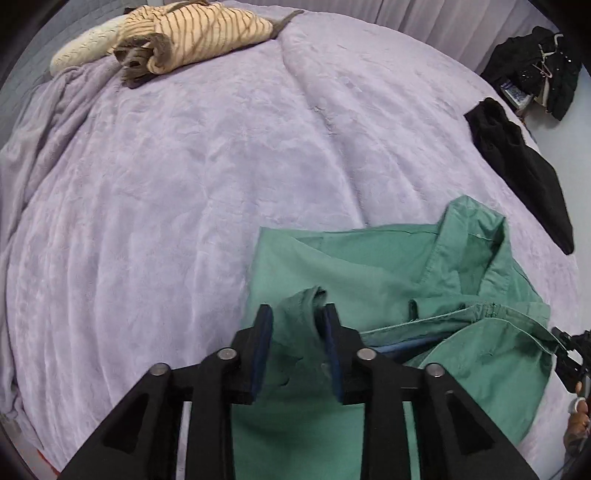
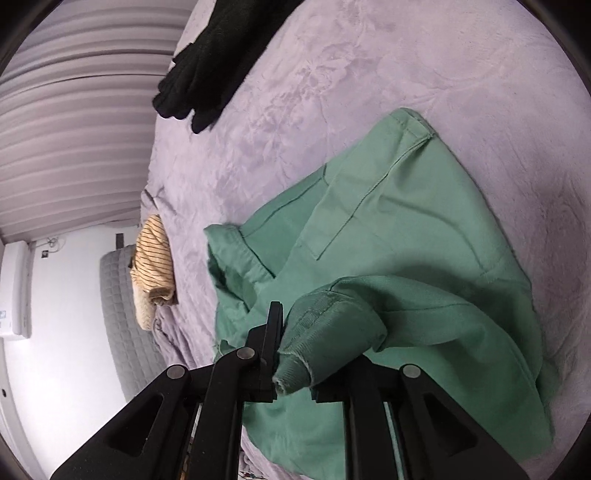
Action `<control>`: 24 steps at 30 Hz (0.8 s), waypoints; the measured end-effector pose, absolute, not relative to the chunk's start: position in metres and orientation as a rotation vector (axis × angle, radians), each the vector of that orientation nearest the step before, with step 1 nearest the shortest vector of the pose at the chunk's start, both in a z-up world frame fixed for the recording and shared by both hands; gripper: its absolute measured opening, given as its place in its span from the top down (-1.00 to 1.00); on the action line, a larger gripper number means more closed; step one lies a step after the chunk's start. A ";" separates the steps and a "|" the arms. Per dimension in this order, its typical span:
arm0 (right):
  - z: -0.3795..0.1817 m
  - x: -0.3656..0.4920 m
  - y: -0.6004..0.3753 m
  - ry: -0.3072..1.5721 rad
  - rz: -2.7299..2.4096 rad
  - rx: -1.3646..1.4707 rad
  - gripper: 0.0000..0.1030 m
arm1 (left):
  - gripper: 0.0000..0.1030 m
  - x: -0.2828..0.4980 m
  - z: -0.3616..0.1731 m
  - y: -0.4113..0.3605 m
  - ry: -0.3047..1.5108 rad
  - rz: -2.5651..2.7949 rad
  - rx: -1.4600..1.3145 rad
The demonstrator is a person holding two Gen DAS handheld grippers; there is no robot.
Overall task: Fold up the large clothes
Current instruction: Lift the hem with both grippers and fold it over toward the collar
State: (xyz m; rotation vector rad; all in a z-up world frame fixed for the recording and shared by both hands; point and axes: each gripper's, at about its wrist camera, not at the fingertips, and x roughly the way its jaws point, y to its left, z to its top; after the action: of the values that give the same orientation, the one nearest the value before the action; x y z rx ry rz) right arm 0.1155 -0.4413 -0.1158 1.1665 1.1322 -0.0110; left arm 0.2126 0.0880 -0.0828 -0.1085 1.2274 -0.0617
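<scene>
A green shirt lies partly folded on the lilac bed cover. My left gripper is shut on a bunched fold of the green shirt, lifted slightly off the bed. In the right wrist view the green shirt spreads across the bed, and my right gripper is shut on its cuffed sleeve end; only the left finger shows, the other is hidden by cloth.
A striped tan garment lies folded at the far end of the bed beside a cream knit. A black garment lies at the right edge. A dark clothes pile sits beyond. Curtains hang alongside.
</scene>
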 end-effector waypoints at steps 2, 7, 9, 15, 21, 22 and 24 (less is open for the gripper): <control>-0.114 0.121 -0.439 1.166 -0.024 1.108 0.28 | -0.53 0.212 -0.078 0.094 1.189 -0.021 -0.081; -0.080 0.116 -0.448 1.098 -0.033 0.942 -0.53 | -0.58 0.211 -0.086 0.100 1.207 -0.057 -0.038; -0.076 0.119 -0.452 1.138 -0.100 0.817 -0.53 | -0.58 0.211 -0.099 0.099 1.242 -0.062 -0.018; -0.114 0.127 -0.442 1.309 -0.153 0.592 0.25 | -0.57 0.206 -0.141 0.080 1.348 -0.105 -0.014; -0.104 0.124 -0.406 1.315 -0.105 0.326 0.89 | 0.86 0.214 -0.157 0.059 1.364 -0.118 0.037; -0.097 0.123 -0.404 1.300 -0.110 0.301 0.90 | 0.86 0.213 -0.149 0.063 1.329 -0.121 0.000; -0.076 0.119 -0.406 1.239 -0.103 0.303 0.91 | 0.86 0.210 -0.133 0.069 1.266 -0.121 -0.026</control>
State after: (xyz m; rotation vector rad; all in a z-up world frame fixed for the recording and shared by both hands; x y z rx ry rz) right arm 0.1192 -0.4062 -0.0765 0.3032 1.2388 -0.1028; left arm 0.2098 0.0693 -0.1329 -0.0258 1.2657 -0.1210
